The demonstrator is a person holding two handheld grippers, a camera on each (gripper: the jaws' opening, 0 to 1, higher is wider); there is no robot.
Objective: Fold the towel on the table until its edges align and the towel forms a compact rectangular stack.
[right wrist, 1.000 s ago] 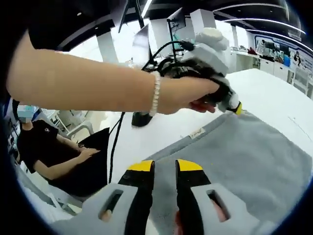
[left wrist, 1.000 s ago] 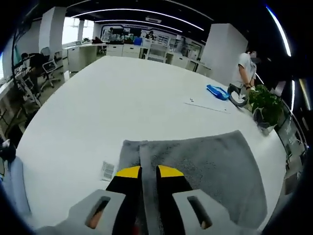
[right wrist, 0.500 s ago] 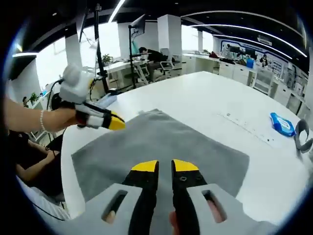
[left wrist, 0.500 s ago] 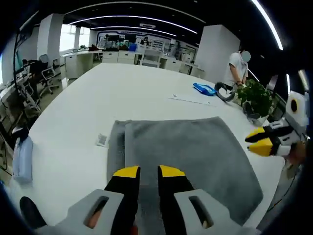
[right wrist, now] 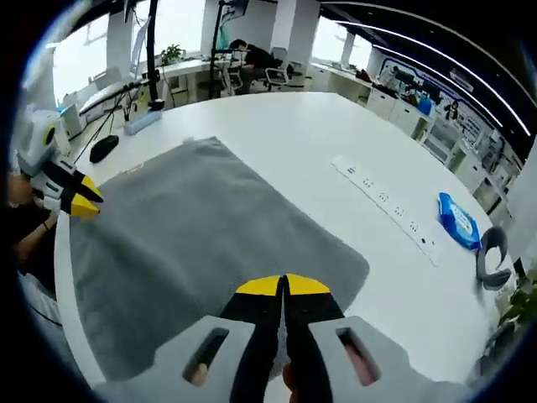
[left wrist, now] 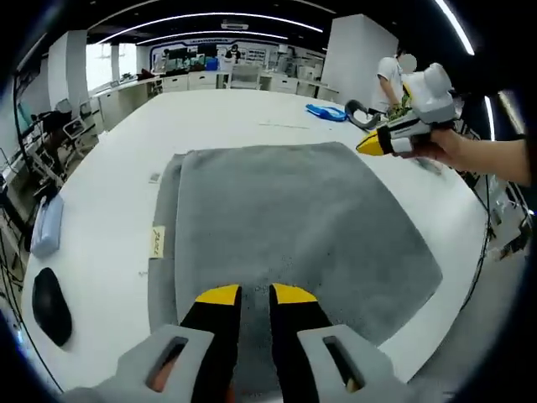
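- Towel (left wrist: pixel 285 227): grey, lying flat on the white table (left wrist: pixel 226 113) near its near edge. It appears doubled, since a narrower under-layer with a small label (left wrist: pixel 156 242) shows along its left side. The edges there are offset, not aligned, so the fold is judged unfinished.
- Left gripper (left wrist: pixel 244 295): yellow-tipped jaws stand slightly apart over the near edge of the towel. Whether cloth lies between them cannot be told. Its placement at the near edge suits pinching that edge for a further fold.
- Right gripper (right wrist: pixel 284 287): jaws brought together, tips touching, over the towel's near side in its own view. Whether they pinch cloth cannot be told. In the left gripper view it appears at far right (left wrist: pixel 379 143), held in a hand (left wrist: pixel 445 149) above the towel's far right corner.
- The 2 grippers sit at opposite sides of the towel, a placement judged to suit lifting 2 corners together.
- Left gripper view adds: a mouse (left wrist: pixel 50 307) and a pale flat object (left wrist: pixel 46 225) at the left table edge, and a person (left wrist: pixel 391 77) standing far off.
- Right gripper view adds: a long power strip (right wrist: pixel 388 206), a blue packet (right wrist: pixel 460 221) and a grey ring-shaped item (right wrist: pixel 492 256) beyond the towel, and the left gripper (right wrist: pixel 84 201) at the left.
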